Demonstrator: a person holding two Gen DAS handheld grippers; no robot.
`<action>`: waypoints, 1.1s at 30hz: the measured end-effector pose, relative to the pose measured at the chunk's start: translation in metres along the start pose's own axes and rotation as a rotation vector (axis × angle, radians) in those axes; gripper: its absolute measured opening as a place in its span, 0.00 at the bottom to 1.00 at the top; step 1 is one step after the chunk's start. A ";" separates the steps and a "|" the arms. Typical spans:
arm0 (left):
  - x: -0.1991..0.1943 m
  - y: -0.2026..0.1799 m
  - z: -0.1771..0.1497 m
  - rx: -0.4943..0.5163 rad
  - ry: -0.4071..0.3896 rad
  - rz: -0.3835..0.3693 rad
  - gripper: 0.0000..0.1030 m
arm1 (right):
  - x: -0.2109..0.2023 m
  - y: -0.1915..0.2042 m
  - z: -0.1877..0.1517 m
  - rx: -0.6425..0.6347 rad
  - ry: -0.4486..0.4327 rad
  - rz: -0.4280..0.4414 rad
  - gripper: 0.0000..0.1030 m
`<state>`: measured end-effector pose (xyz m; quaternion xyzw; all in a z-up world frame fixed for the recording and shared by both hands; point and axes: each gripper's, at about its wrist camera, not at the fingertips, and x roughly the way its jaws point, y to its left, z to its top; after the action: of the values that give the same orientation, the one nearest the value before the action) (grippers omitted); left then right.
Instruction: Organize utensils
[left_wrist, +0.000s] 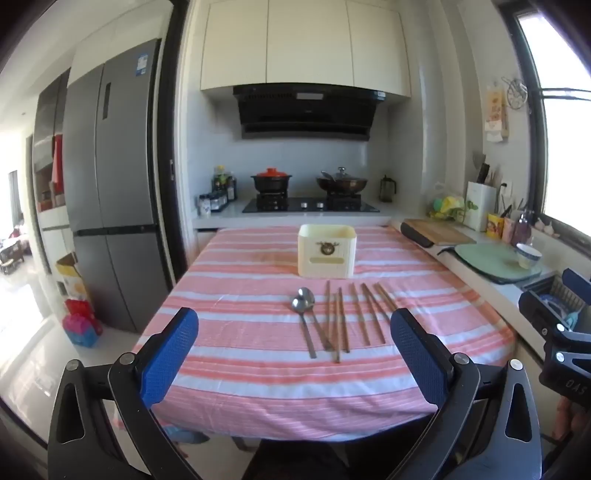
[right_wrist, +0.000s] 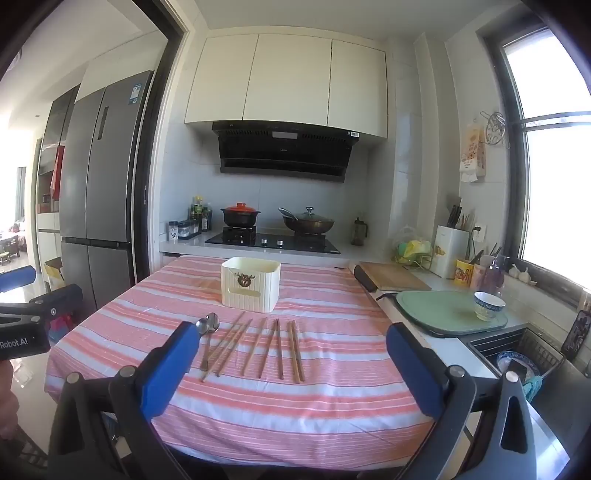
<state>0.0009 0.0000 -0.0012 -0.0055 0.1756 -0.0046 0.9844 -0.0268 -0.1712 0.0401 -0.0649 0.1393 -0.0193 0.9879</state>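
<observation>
Now both grippers, left gripper and right gripper, are spread wide and empty; best pinch one spoon mid-handle, then drop it into the far holder.

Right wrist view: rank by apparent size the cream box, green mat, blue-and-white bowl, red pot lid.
1. Green mat, though it sits nearer the camera than the box.
2. Cream box.
3. Blue-and-white bowl.
4. Red pot lid, farthest away, so it may only look smallest.
</observation>
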 end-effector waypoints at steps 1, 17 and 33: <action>0.000 0.000 0.000 -0.002 0.007 -0.003 1.00 | 0.000 -0.001 0.000 0.006 -0.002 -0.001 1.00; 0.001 0.002 -0.003 -0.009 0.021 0.007 1.00 | -0.004 0.001 0.001 0.004 -0.015 0.013 1.00; 0.003 -0.002 -0.003 -0.009 0.032 -0.005 1.00 | -0.002 0.000 0.000 0.005 -0.006 0.024 1.00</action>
<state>0.0028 -0.0018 -0.0054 -0.0105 0.1915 -0.0064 0.9814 -0.0284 -0.1711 0.0403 -0.0607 0.1370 -0.0076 0.9887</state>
